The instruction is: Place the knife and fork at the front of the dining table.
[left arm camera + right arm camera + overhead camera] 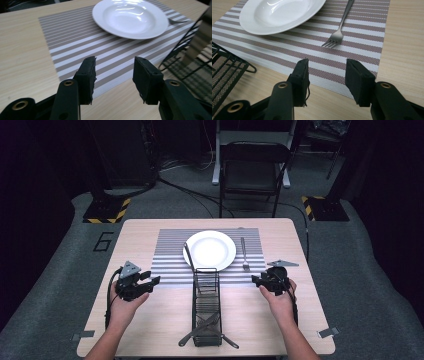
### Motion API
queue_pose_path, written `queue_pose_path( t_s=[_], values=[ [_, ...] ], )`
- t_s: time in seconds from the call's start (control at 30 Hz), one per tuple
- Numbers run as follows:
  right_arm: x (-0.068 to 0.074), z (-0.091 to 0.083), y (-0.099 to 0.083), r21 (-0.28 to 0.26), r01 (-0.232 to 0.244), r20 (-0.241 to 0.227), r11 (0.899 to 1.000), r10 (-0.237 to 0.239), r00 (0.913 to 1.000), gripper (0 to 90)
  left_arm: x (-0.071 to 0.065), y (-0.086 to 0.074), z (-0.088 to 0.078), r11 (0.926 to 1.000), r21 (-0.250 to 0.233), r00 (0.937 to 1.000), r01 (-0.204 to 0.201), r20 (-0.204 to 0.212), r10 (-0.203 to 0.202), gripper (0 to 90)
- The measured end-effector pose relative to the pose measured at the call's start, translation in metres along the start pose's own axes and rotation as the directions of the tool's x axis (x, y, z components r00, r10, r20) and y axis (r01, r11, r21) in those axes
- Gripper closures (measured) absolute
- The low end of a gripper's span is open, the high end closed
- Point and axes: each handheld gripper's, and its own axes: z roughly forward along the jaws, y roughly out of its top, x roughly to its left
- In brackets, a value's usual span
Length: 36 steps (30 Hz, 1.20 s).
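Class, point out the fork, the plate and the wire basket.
fork (333, 40), right gripper view, on its tines.
plate (210, 249), high view, on its middle.
wire basket (206, 306), high view, on its mesh floor.

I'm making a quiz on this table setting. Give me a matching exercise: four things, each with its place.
Things:
1. plate
2. fork
3. wire rack
4. placemat

Places:
A. right of the plate, on the stripes
B. flat on the wooden table, under the dish
C. middle of the placemat
D. between the two grippers, nearer the person

Pairs: 1-C, 2-A, 3-D, 4-B
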Motion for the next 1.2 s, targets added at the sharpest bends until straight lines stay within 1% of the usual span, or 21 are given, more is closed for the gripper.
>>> queue_pose_path(
  t_s=[0.1,0.17,0.23,0.37,0.43,0.53,0.63,0.67,0.73,0.87,1.0,1.07,1.2],
  values=[
    [0.001,-0.001,-0.001,-0.014,0.006,0.007,1.000,-0.006,1.0000,53.7,-0.013,0.012,-0.002,0.9997,-0.006,0.9992,-0.025,0.031,0.025,55.1],
    [0.001,-0.001,-0.001,-0.022,0.018,0.013,1.000,-0.017,0.9998,53.9,-0.019,0.018,-0.002,0.9995,-0.007,0.9984,-0.031,0.048,0.031,56.1],
    [0.002,-0.001,-0.002,-0.030,0.017,0.015,0.999,-0.017,0.9998,53.9,-0.027,0.025,-0.002,0.9991,-0.013,0.9970,-0.040,0.066,0.041,56.8],
    [0.002,-0.002,-0.002,-0.035,0.015,0.013,0.999,-0.015,0.9998,54.0,-0.039,0.035,0.000,0.9979,-0.010,0.9935,-0.065,0.093,0.065,58.3],
    [0.002,-0.002,-0.002,-0.033,0.015,0.011,0.999,-0.014,0.9998,53.9,-0.044,0.038,0.001,0.9982,-0.007,0.9933,-0.060,0.099,0.060,58.8],
    [0.001,-0.002,-0.003,-0.033,0.027,0.015,0.999,-0.027,0.9995,53.9,-0.049,0.042,0.002,0.9983,-0.011,0.9916,-0.057,0.116,0.058,58.8],
    [0.001,-0.004,-0.003,-0.036,0.021,0.013,0.999,-0.021,0.9997,53.9,-0.055,0.046,0.004,0.9983,-0.018,0.9896,-0.055,0.133,0.057,58.8],
    [0.001,-0.004,-0.003,-0.041,0.027,0.016,0.999,-0.026,0.9995,53.9,-0.057,0.047,0.004,0.9985,-0.018,0.9889,-0.053,0.138,0.055,58.9],
    [0.001,-0.005,-0.003,-0.050,0.026,0.015,0.998,-0.026,0.9996,54.2,-0.060,0.050,0.005,0.9980,-0.024,0.9880,-0.058,0.142,0.061,59.0],
    [0.002,-0.007,-0.003,-0.057,0.029,0.011,0.998,-0.028,0.9995,55.1,-0.067,0.054,0.009,0.9980,-0.032,0.9869,-0.055,0.150,0.060,59.8],
    [0.002,-0.008,-0.003,-0.060,0.033,0.013,0.998,-0.033,0.9994,55.2,-0.073,0.056,0.014,0.9977,-0.026,0.9850,-0.063,0.159,0.066,61.1],
    [0.001,-0.008,-0.003,-0.059,0.030,0.011,0.998,-0.030,0.9995,55.2,-0.075,0.057,0.017,0.9973,-0.024,0.9839,-0.070,0.163,0.073,62.0],
    [0.001,-0.007,-0.004,-0.055,0.021,0.010,0.998,-0.021,0.9997,55.1,-0.079,0.058,0.022,0.9974,-0.020,0.9822,-0.070,0.173,0.072,63.3]
  ],
)
